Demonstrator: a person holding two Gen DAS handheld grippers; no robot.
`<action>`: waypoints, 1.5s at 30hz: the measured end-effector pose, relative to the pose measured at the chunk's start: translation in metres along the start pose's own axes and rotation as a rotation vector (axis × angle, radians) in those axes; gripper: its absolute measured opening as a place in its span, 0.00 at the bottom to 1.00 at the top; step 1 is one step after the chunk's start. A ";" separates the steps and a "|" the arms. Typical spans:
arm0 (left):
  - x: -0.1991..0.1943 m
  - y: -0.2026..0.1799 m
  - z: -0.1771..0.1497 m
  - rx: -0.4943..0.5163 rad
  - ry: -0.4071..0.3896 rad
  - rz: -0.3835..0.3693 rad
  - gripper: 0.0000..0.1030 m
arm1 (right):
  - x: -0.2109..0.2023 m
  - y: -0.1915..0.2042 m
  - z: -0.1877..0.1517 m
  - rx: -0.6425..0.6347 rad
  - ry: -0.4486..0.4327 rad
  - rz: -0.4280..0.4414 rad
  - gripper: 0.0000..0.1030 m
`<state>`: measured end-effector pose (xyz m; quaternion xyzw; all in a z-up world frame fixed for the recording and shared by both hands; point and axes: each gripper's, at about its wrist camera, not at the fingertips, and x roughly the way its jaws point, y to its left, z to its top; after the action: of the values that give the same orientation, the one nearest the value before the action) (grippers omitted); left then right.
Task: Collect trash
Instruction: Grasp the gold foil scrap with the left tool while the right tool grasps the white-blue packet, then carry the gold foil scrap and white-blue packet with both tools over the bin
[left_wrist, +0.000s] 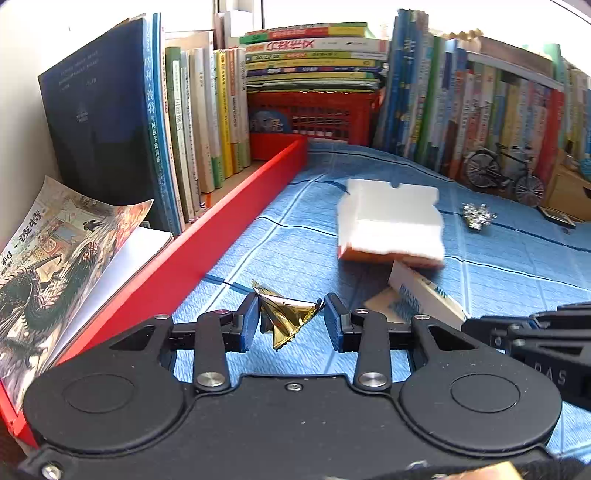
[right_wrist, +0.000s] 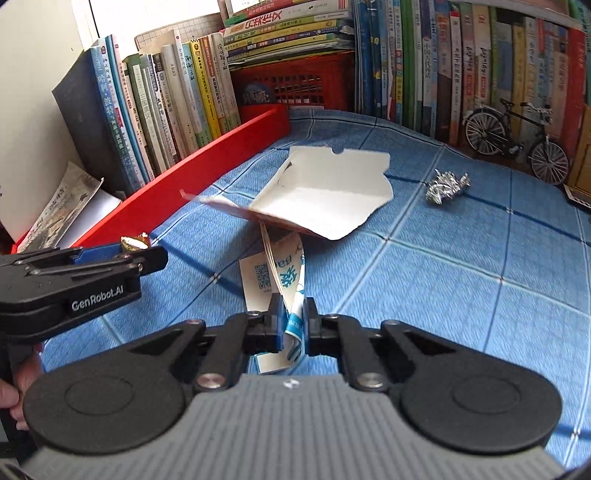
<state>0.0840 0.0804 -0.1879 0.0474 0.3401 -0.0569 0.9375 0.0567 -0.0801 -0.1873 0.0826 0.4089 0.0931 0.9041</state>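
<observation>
Now gold wrapper (left_wrist: 286, 317) crumpled; carton (right_wrist: 317, 192) flattened, torn open.

Blue checked cloth (right_wrist: 461, 280), book rows (left_wrist: 480, 110) behind, red basket (left_wrist: 317, 114), bright window (left_wrist: 314, 13).

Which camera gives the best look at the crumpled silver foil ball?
The right wrist view: the silver foil ball lies sharp and unobstructed on the blue cloth. The left wrist view shows it smaller and blurrier, far off to the right.
</observation>
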 end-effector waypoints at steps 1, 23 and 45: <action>-0.004 -0.001 -0.001 0.005 -0.001 -0.007 0.35 | -0.005 0.000 -0.004 0.001 0.002 -0.006 0.13; -0.141 0.050 -0.063 0.048 -0.028 -0.048 0.35 | -0.111 0.076 -0.080 0.079 0.007 0.025 0.13; -0.222 0.167 -0.198 0.002 0.201 0.058 0.35 | -0.142 0.199 -0.163 0.021 0.164 0.101 0.13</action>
<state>-0.1872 0.2873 -0.1876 0.0637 0.4309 -0.0252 0.8998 -0.1787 0.0916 -0.1459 0.1046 0.4778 0.1408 0.8608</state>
